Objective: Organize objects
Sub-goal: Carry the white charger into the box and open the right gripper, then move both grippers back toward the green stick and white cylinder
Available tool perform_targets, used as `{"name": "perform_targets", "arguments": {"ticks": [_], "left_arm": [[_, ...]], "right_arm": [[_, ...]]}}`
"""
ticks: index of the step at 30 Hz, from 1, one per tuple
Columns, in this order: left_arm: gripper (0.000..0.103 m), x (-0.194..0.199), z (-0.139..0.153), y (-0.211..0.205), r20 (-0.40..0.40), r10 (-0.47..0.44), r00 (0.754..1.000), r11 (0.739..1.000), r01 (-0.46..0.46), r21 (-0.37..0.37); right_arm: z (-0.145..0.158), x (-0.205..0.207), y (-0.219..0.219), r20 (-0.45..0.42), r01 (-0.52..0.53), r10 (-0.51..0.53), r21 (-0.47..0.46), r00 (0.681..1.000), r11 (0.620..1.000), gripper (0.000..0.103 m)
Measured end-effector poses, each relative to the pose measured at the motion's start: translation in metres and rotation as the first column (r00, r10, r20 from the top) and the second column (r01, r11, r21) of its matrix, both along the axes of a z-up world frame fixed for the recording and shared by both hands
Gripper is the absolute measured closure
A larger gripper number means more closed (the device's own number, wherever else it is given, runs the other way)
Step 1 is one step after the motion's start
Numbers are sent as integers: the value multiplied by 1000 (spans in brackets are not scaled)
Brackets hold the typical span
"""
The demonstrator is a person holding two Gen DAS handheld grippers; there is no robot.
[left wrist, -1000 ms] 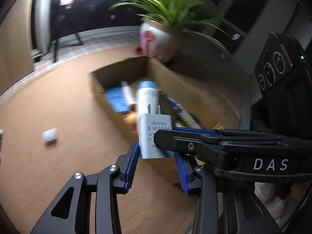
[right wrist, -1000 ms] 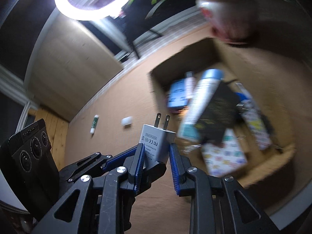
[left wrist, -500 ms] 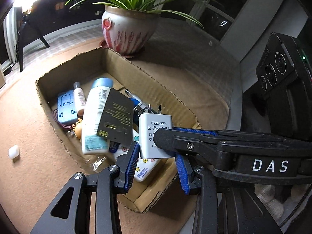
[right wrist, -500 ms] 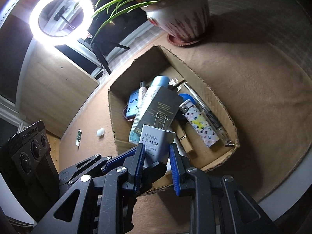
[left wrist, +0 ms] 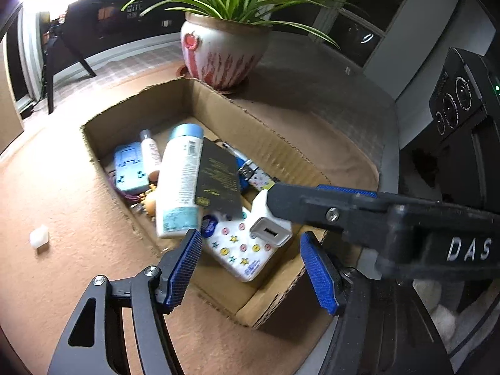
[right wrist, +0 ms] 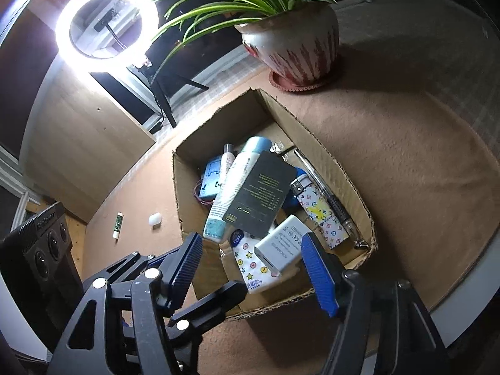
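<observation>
A white USB charger [left wrist: 271, 230] [right wrist: 282, 243] lies in the near end of the open cardboard box [left wrist: 275, 147] [right wrist: 331, 156], on a white patterned pack [left wrist: 237, 250] [right wrist: 253, 268]. Both grippers hover just above the box's near end. My left gripper [left wrist: 250, 268] is open and empty. My right gripper [right wrist: 253, 268] is open and empty; its finger [left wrist: 312, 203] crosses the left wrist view above the charger. The box also holds a white bottle with a blue cap [left wrist: 179, 184] [right wrist: 234, 184], a black card [left wrist: 218, 181] [right wrist: 262, 200] and a blue case [left wrist: 129, 165].
A potted plant [left wrist: 223, 53] [right wrist: 297, 47] stands behind the box. A small white piece [left wrist: 39, 237] [right wrist: 155, 218] and a lip balm stick [right wrist: 117, 225] lie on the brown mat left of the box. A ring light [right wrist: 106, 22] stands at the back. The table edge [right wrist: 475, 312] curves on the right.
Both grippers opened over the box. The charger, held upright between the fingers before, dropped and now lies on its side inside the box.
</observation>
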State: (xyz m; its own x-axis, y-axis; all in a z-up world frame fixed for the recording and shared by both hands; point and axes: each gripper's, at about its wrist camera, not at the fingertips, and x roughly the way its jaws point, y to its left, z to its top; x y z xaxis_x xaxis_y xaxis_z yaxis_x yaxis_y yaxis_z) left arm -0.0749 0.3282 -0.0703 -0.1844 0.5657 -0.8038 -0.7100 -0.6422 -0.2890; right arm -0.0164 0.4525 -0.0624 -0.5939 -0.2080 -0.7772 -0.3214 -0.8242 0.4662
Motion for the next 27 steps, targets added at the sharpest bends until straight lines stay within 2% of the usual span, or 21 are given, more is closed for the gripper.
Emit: {"name": "perform_targets", "arguments": {"ticks": [6,11,15,23,27], "left_arm": [[34,-9,6,-33,-7,50,999,999,-50,-5],[34,-25,6,-77,-16,143,990,989,-143,-23],[34,-40,0,-120,-11,238,971,970,-238,-41],[34,-65,-10,-192,-6,371,929,926,-370,-72],[34,-80,-15,-222,3,425,905,902,-423,-84]], "right_arm": [[11,-8,-16,-35,-47,47,19,998,999,41],[16,-22,-43,-52,-125,128,57,990,990,41],[17,-37,-73,-47,-224,227,72,973,972,41],[12,-69,-115,-33,-329,332,78,943,941,41],[4,-93,-138,4,-386,386,68,922,920,41]]}}
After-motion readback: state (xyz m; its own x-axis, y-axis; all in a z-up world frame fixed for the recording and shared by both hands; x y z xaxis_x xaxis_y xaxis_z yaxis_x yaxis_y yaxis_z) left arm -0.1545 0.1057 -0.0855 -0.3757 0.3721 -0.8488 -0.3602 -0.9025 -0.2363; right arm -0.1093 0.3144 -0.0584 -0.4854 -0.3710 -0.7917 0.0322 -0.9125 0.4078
